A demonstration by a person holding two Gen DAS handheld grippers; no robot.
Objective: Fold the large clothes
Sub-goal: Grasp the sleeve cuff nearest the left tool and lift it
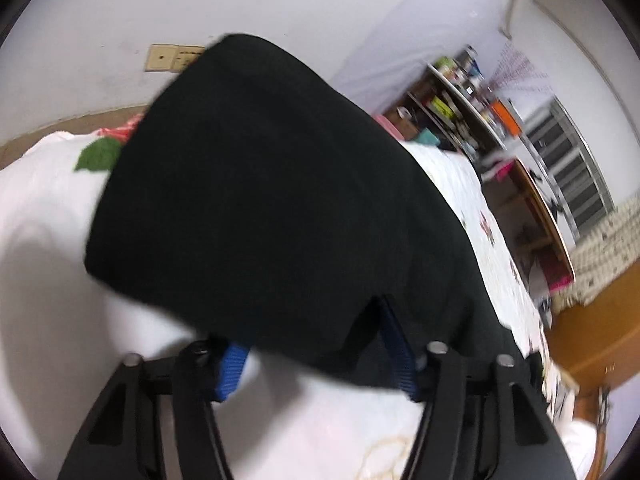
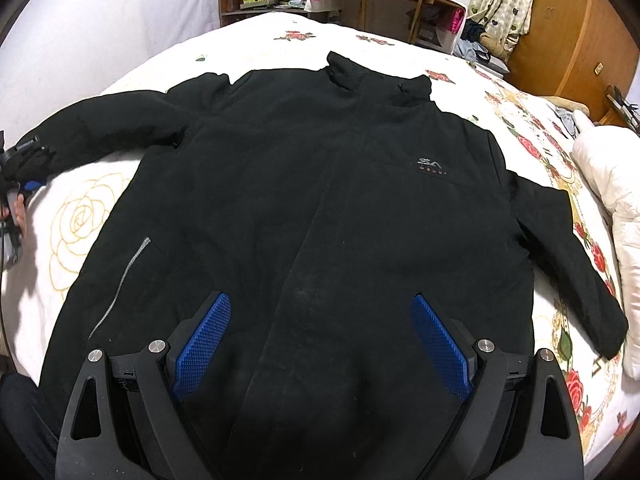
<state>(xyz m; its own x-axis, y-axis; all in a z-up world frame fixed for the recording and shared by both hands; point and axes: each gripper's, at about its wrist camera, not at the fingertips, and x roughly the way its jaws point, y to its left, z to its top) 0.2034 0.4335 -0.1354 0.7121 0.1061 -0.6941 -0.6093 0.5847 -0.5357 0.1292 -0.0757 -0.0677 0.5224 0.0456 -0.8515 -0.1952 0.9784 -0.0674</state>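
A large black jacket [image 2: 320,200] lies face up on the bed, collar at the far end, both sleeves spread out. My right gripper [image 2: 320,332] is open and empty, hovering over the jacket's lower front near the hem. My left gripper [image 2: 24,176] shows at the far left edge of the right wrist view, at the cuff of the jacket's left sleeve. In the left wrist view that sleeve [image 1: 272,200] drapes over the blue pads [image 1: 232,372] and hides the fingertips, so the gripper [image 1: 316,344] looks closed on the cuff.
The bed [image 2: 80,220] has a white cover with rose prints. A white folded duvet [image 2: 608,184] lies at the right. A wooden desk and cluttered shelves [image 2: 384,4] stand beyond the bed, a wooden wardrobe [image 2: 576,40] at the far right.
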